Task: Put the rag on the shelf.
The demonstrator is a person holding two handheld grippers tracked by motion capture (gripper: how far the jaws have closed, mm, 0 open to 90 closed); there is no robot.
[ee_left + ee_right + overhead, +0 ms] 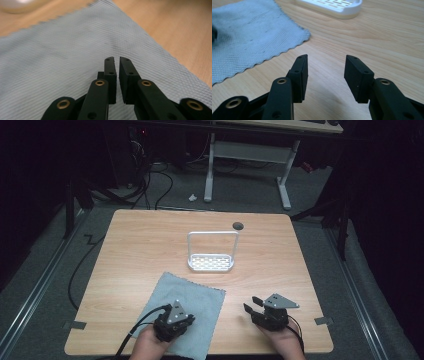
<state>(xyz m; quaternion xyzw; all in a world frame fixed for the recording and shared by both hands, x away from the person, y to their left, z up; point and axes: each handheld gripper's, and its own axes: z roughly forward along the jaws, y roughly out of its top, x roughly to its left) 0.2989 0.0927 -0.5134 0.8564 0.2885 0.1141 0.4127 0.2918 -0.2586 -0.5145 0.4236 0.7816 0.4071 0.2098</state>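
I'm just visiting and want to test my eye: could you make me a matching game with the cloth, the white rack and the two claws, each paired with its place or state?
Things:
1. cloth
2. rack
3. left claw
4. right claw

Descriptions:
A. jaws wide apart, over bare wood
B. grey, lying flat at the table's near edge
C. jaws nearly closed, over the cloth
D. white, near the table's middle

Pairs: 1-B, 2-D, 3-C, 4-A
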